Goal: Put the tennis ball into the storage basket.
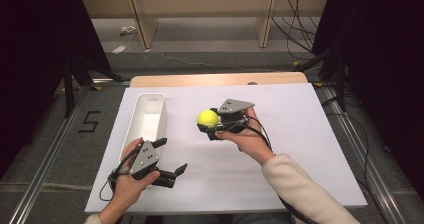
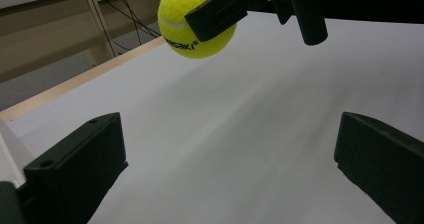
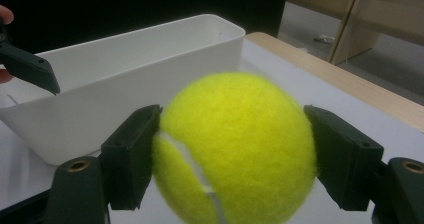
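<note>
A yellow tennis ball [image 1: 207, 117] hangs a little above the white table sheet [image 1: 300, 134], clamped between the jaws of my right gripper [image 1: 208, 124]. The right gripper view shows the ball [image 3: 235, 149] pressed between both black pads, facing the long white bin [image 3: 130, 79]. My left gripper [image 1: 170, 156] rests low at the front left, beside the bin's near end [image 1: 145, 121], jaws spread wide with nothing between them. From the left gripper view the ball [image 2: 192, 21] and the right gripper's jaw float ahead, above bare sheet.
The white bin [image 1: 159, 115] lies lengthwise along the sheet's left side and looks empty. A wooden table edge [image 1: 220, 79] runs behind the sheet. Black frame legs and cables stand on the floor at both sides.
</note>
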